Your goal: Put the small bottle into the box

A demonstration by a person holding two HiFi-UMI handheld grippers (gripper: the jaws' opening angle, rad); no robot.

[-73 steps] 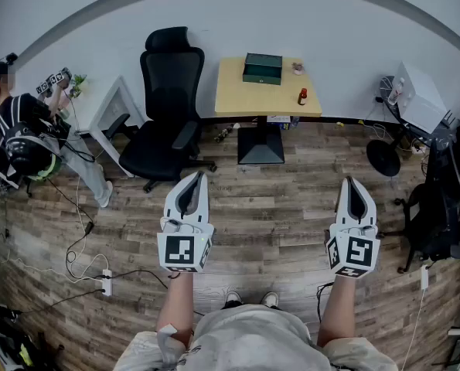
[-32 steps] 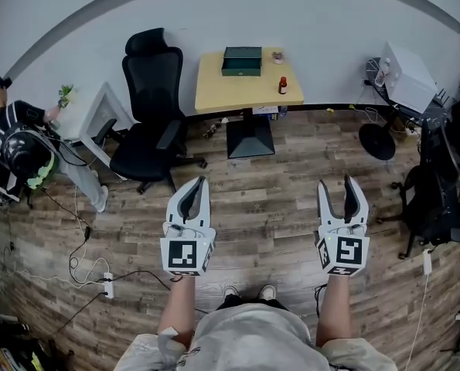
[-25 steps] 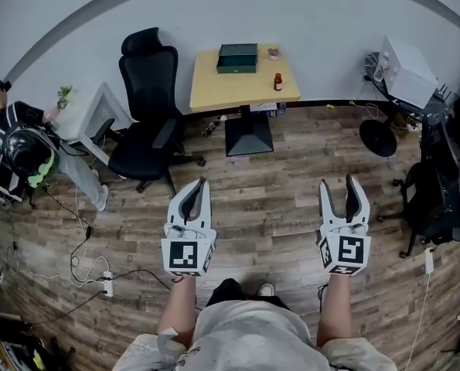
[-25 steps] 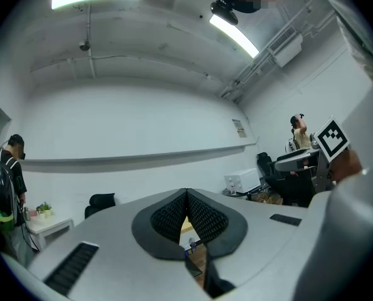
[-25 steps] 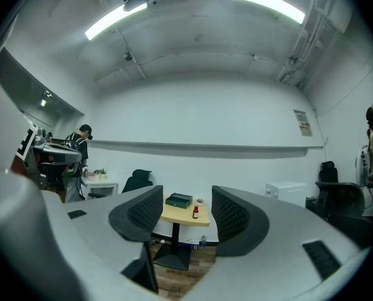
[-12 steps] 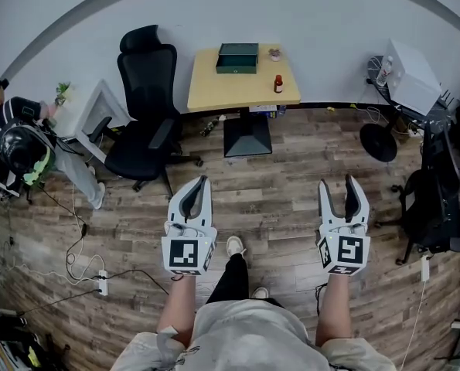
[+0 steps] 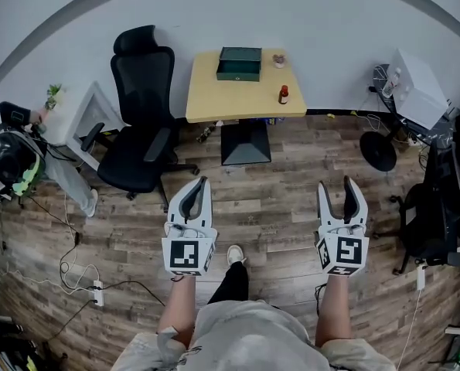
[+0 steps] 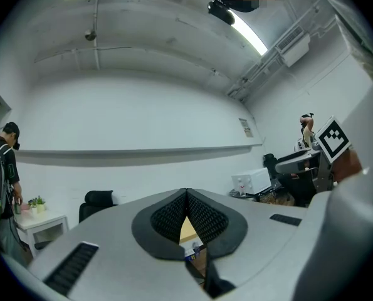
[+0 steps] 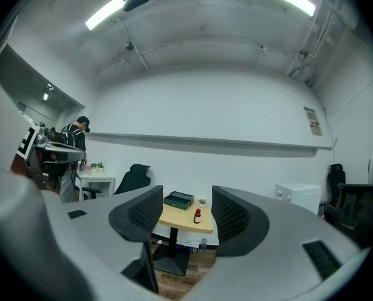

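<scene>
Well ahead, the small bottle point(image 7: 284, 94) stands upright near the right edge of the desk point(image 7: 214, 103), apart from the dark green box point(image 7: 240, 63) at the back. It looks light, rigid and probably slick, so a hold across its body below the cap seems safest. The left gripper point(image 7: 202, 181) has its fingers pressed together on nothing; the right gripper point(image 7: 337, 185) holds its fingers wide apart, empty.

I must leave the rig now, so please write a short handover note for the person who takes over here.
Left gripper: jaws together, empty.
Right gripper: jaws apart, empty.
Small bottle stands on the yellow table, right of the green box and apart from it; both are well ahead, out of reach.
Done: nothing yet.
To do: reach the table, grasp the bottle, put it into the box.
</scene>
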